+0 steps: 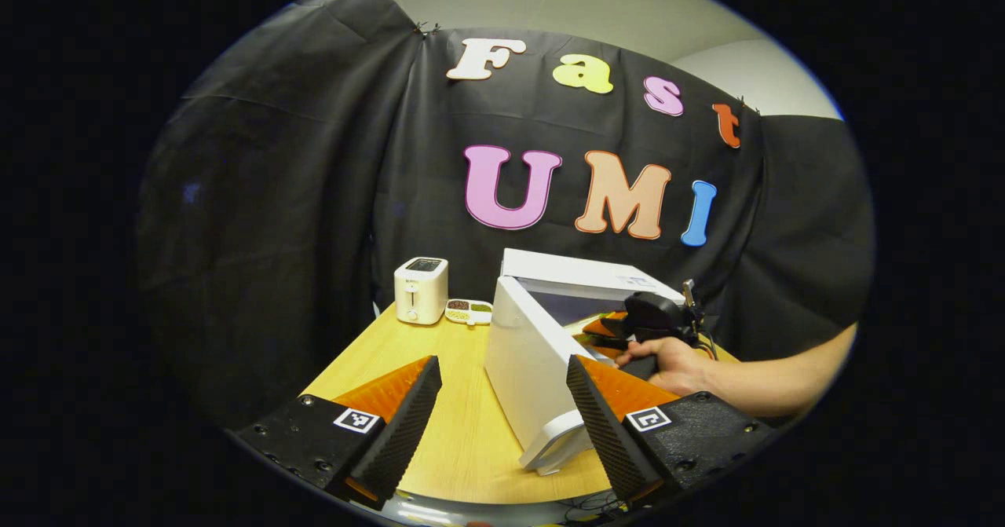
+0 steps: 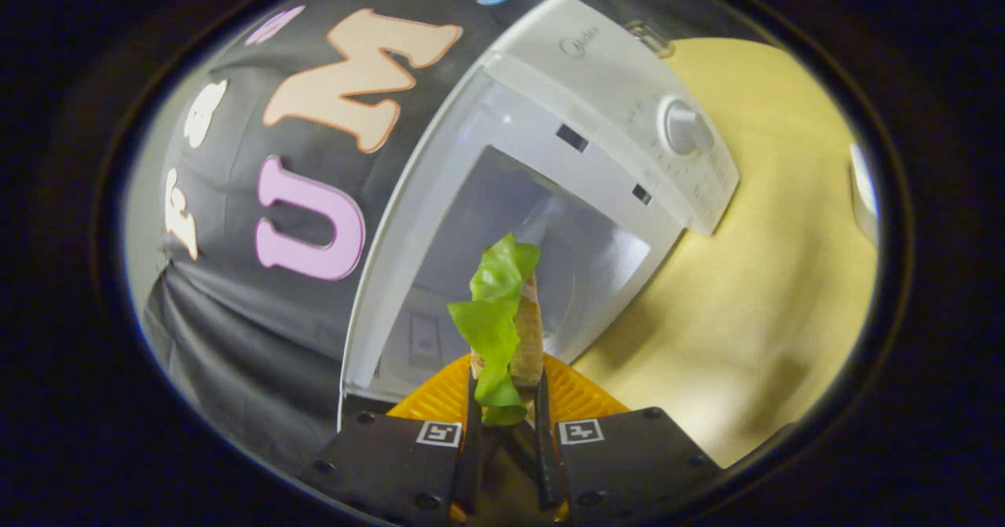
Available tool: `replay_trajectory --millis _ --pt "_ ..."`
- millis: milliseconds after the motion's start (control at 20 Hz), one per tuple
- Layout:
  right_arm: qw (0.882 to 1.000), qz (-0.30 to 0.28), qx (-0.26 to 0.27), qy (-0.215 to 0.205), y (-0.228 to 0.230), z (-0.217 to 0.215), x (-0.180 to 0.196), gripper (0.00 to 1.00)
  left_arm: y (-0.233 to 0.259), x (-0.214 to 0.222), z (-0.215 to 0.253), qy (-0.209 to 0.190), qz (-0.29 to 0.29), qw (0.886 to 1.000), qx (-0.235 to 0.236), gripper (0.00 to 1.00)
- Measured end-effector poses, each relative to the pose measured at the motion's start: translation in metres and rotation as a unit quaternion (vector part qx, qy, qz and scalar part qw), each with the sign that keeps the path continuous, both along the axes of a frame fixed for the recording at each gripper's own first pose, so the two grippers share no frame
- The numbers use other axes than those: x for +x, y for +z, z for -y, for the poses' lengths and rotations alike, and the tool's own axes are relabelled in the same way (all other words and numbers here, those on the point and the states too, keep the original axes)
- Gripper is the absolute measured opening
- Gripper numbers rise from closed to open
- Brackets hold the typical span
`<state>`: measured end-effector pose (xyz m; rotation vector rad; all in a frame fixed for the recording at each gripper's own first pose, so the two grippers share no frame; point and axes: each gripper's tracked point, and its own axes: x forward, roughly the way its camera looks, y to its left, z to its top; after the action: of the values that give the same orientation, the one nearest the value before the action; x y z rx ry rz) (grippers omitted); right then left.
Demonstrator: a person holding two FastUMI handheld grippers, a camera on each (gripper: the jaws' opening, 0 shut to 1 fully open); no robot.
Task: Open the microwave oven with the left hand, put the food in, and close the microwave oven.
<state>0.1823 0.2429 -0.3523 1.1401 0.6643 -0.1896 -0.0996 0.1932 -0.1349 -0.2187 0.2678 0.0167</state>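
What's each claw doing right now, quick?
Left claw: open, holding nothing, by the open microwave door.
Right claw: closed on the sandwich, facing the open microwave.

White microwave (image 1: 542, 338), white toaster (image 1: 421, 290) at ten o'clock, pale yellow wood tabletop (image 1: 463, 433); sandwich (image 2: 502, 331) with green lettuce; fingers (image 1: 408, 417) black-ribbed, orange-backed.
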Motion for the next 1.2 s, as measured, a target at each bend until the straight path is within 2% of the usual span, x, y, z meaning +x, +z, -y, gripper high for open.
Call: replay_trajectory --millis 100,250,500,800,850,950,1000,1050,1100,1150,1200 --pt "0.999 -0.009 0.040 -0.036 -0.010 -0.004 0.019 0.30 -0.001 -0.003 -0.011 0.010 -0.002 1.000 0.009 0.98" --pt "0.995 -0.020 0.072 -0.066 -0.027 -0.008 0.036 0.30 -0.004 -0.005 -0.020 0.024 -0.006 1.000 -0.002 0.98" --pt "0.988 -0.018 0.086 -0.124 -0.037 0.007 0.060 0.30 -0.010 -0.013 -0.027 0.039 -0.016 0.999 -0.007 0.98" --pt "0.988 -0.026 0.084 -0.130 -0.047 0.009 0.065 0.29 -0.012 -0.013 -0.026 0.039 -0.021 0.999 -0.013 0.98" --pt "0.988 -0.036 0.080 -0.125 -0.052 0.004 0.063 0.37 -0.011 -0.013 -0.025 0.038 -0.021 0.999 -0.011 0.98" --pt "0.990 -0.046 0.067 -0.117 -0.055 0.007 0.056 0.35 -0.011 -0.012 -0.022 0.034 -0.021 0.999 -0.012 0.98" --pt "0.991 -0.048 0.062 -0.110 -0.055 0.008 0.053 0.41 -0.012 -0.012 -0.021 0.032 -0.023 0.999 -0.012 0.98" --pt "0.992 -0.046 0.060 -0.101 -0.054 0.007 0.051 0.56 -0.011 -0.012 -0.019 0.030 -0.024 0.999 -0.012 0.98" --pt "0.993 -0.048 0.057 -0.094 -0.055 0.007 0.048 0.87 -0.009 -0.011 -0.018 0.029 -0.021 0.999 -0.011 0.99" --pt "0.993 -0.051 0.057 -0.087 -0.054 0.006 0.044 0.73 -0.007 -0.009 -0.017 0.026 -0.020 0.999 -0.008 0.99" --pt "0.994 -0.053 0.056 -0.080 -0.054 0.006 0.041 0.74 -0.008 -0.008 -0.016 0.024 -0.020 1.000 -0.005 0.98"
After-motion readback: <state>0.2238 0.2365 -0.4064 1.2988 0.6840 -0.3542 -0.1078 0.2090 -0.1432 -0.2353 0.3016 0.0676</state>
